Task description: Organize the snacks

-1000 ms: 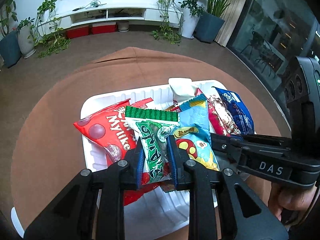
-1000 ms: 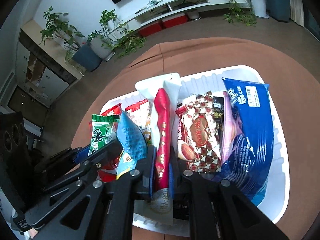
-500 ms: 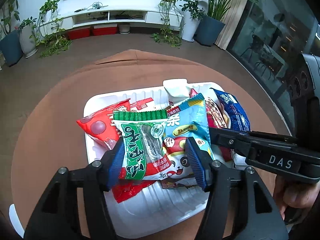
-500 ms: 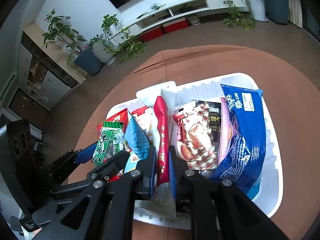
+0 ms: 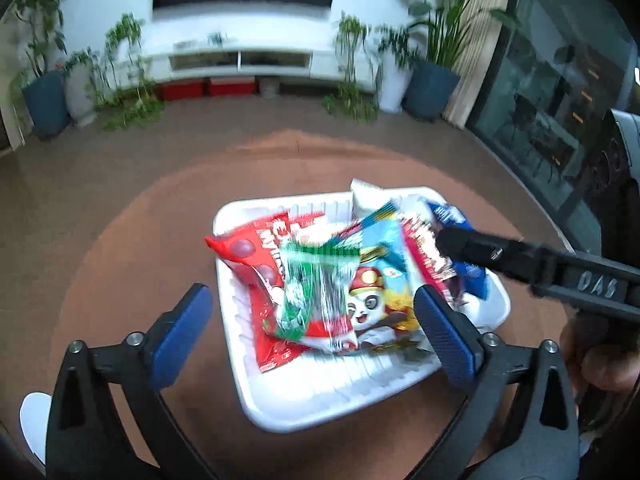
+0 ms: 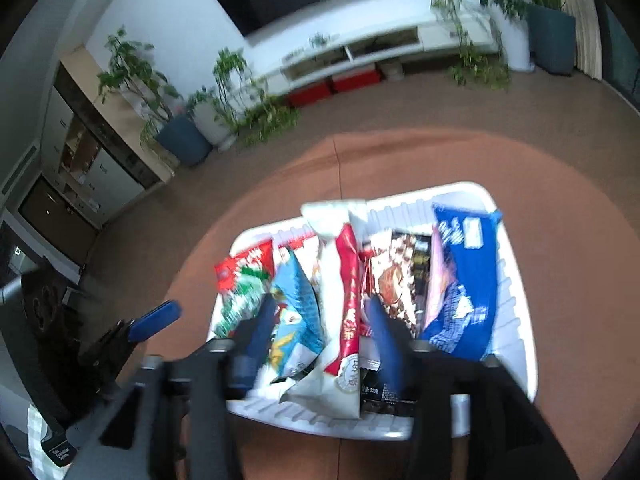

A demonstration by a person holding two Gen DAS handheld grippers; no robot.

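Observation:
A white tray on a round brown table holds several snack packets. The green packet lies on a red bag and a blue panda packet. My left gripper is wide open and empty above the tray's near side. In the right wrist view the tray holds a red-and-white packet, a brown chocolate packet and a blue cookie bag. My right gripper is open, its fingers astride the red-and-white packet without touching it.
The brown table surrounds the tray. The right gripper's arm reaches over the tray's right side in the left wrist view. Potted plants and a white TV bench stand far behind on the floor.
Both grippers have opened and pulled back. The left let go of the green packet, which now lies in the tray. The right let go of the red-and-white packet.

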